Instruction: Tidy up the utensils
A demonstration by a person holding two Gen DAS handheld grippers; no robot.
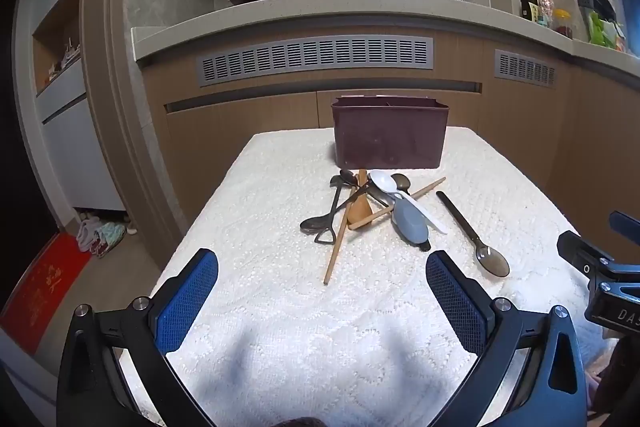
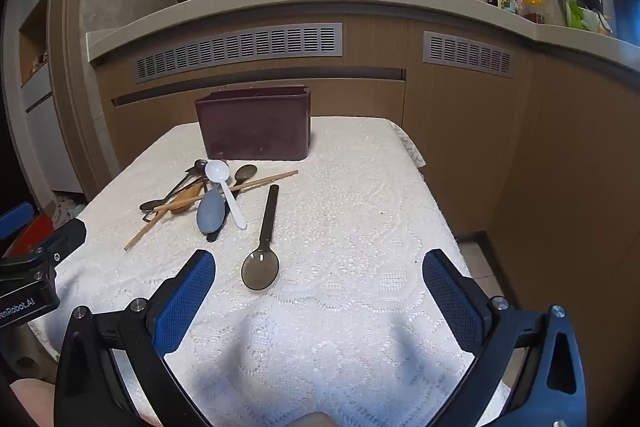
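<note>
Both my claws are spread wide and grip nothing: my left gripper (image 1: 322, 281) and my right gripper (image 2: 319, 279) hover over bare white tablecloth (image 2: 360, 211). To my right the cloth's edge drops off beside the cabinets. The dark spoon (image 2: 264, 247) lies apart from the utensil pile (image 1: 368, 207), bowl toward me, handle pointing at the maroon holder (image 1: 390, 135), which stands at the far edge.
</note>
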